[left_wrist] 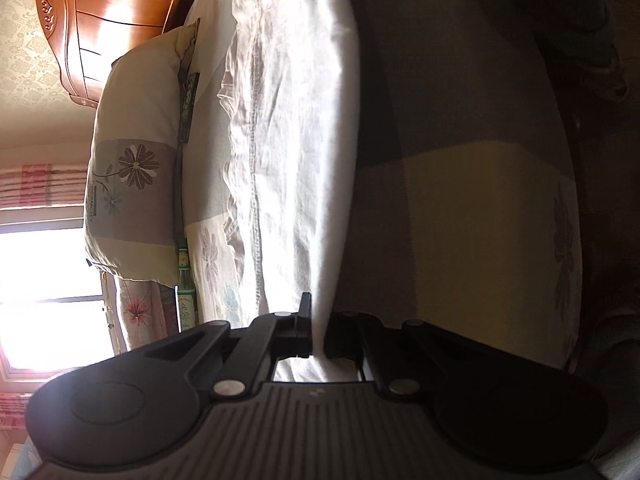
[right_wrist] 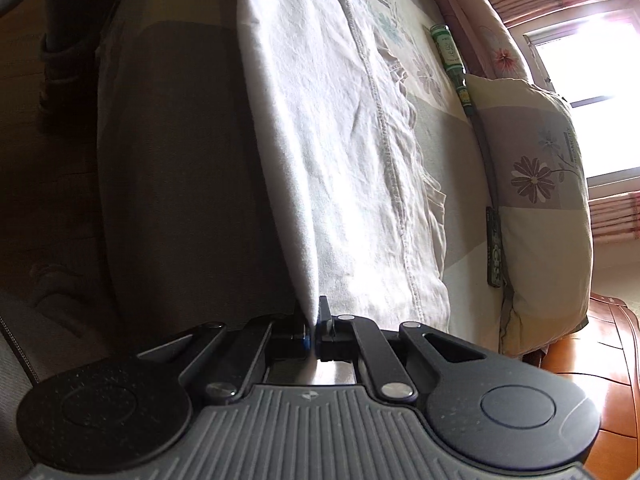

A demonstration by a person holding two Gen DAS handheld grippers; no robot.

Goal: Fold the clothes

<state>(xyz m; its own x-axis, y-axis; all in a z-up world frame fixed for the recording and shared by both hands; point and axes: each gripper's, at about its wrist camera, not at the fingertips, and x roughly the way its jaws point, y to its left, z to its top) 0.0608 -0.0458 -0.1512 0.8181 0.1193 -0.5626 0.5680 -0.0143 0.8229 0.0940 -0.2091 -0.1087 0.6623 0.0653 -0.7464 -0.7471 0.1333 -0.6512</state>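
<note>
A: Where was the white garment (left_wrist: 296,152)?

B: Stretched ahead of both tongs over the bed (left_wrist: 472,208). I had left tongs (left_wrist: 319,336) and right tongs (right_wrist: 314,320) clenched on its edge.

A: Handling?

B: Light, limp, creasing easily; corners looked best to grip.

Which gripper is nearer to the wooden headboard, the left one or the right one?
Right. The right gripper, shut on the white garment, has the headboard close beside it. From the left gripper, also shut on the garment, the headboard lies far off, past the pillow.
</note>
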